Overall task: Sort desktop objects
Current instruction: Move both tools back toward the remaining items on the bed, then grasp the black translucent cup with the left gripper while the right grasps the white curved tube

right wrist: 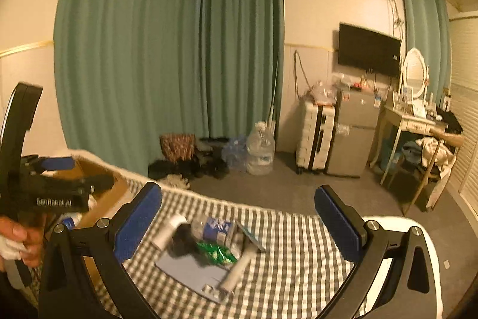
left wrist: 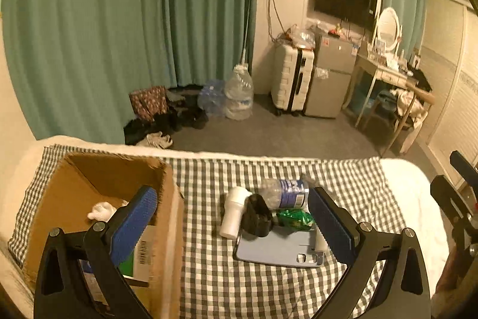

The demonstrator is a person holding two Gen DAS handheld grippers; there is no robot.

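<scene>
Both tongs wide open, empty: left tongs (left wrist: 233, 224), right tongs (right wrist: 239, 221). Pile at 12 o'clock is tangled; grabbing the bottle (left wrist: 285, 193) could drag neighbours.

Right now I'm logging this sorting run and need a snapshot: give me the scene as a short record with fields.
surface: checked cloth
container: cardboard box, open, at the cloth's left
in box: a white item, a barcoded carton
unsorted pile: white bottle, black object, plastic water bottle, green wrapper, blue phone case
left gripper: open, empty
right gripper: open, empty, above the pile
</scene>
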